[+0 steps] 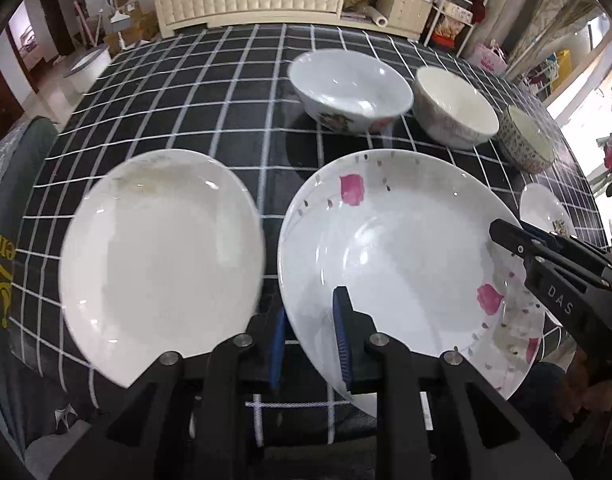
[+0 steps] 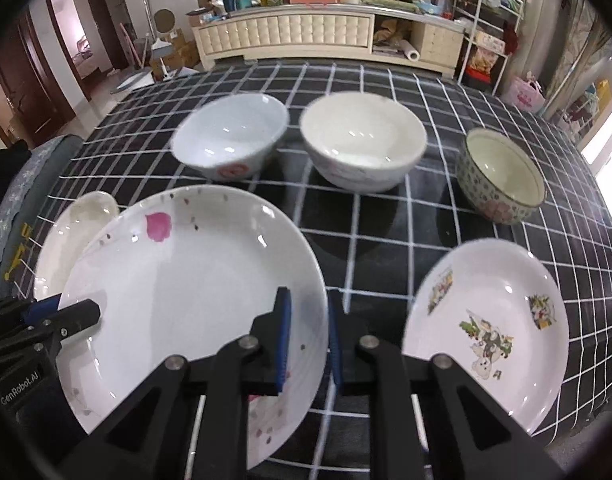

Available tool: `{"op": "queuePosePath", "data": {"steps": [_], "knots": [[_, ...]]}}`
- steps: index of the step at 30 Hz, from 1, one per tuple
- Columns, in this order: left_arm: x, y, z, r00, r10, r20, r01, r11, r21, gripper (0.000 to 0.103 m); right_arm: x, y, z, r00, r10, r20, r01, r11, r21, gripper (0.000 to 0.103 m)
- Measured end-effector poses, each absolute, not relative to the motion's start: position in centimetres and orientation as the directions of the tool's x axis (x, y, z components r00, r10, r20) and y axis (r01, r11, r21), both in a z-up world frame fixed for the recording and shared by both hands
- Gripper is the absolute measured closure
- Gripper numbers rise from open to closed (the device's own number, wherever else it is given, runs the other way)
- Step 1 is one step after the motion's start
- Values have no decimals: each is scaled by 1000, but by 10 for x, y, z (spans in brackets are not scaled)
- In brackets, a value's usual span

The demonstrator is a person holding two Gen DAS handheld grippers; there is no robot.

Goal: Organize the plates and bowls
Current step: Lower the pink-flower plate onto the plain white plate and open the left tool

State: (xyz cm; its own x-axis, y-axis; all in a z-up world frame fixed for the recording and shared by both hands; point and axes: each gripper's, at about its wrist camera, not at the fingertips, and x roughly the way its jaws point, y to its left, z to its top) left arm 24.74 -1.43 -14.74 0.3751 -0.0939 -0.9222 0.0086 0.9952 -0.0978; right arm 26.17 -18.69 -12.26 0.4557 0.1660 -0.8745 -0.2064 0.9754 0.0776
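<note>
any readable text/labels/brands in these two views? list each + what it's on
"DAS": white letters on the side of the right gripper body, seen from the left wrist view.
"GenRobot.AI": white letters on the left gripper body, seen from the right wrist view.
Yellow lettering on the dark chair cover at the table's left edge: partly cut off, unreadable.
Cartoon plate: pictures only; any small marks too blurred.
Shelf items behind the table: too small.

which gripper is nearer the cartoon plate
Right. The right gripper straddles the pink-flower plate's right rim, beside the cartoon plate; the left gripper straddles its far left rim.
</note>
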Motion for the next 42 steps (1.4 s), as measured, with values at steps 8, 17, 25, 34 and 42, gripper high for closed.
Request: {"op": "queuePosePath", "data": {"steps": [8, 17, 25, 34, 42], "knots": [[231, 30, -124, 428, -62, -902, -50, 995, -92, 83, 257, -140, -111, 454, 214, -865, -276, 957, 92, 82], [209, 92, -121, 430, 34, -902, -162, 986, -40, 83, 258, -78, -127, 404, 269, -874, -378, 919, 109, 82], [206, 133, -126, 422, 77, -904, -233, 972, -26, 85, 268, -44, -129, 407, 274, -871, -425, 901, 85, 82], [219, 145, -130, 454, -58, -889, -174, 973, -153, 101, 272, -11, -134, 389, 268, -881, -460, 886, 66, 88], [233, 135, -122, 469, -17, -883, -140, 986, -93, 101, 275, -12, -133, 372, 297, -880, -442, 890, 114, 92]]}}
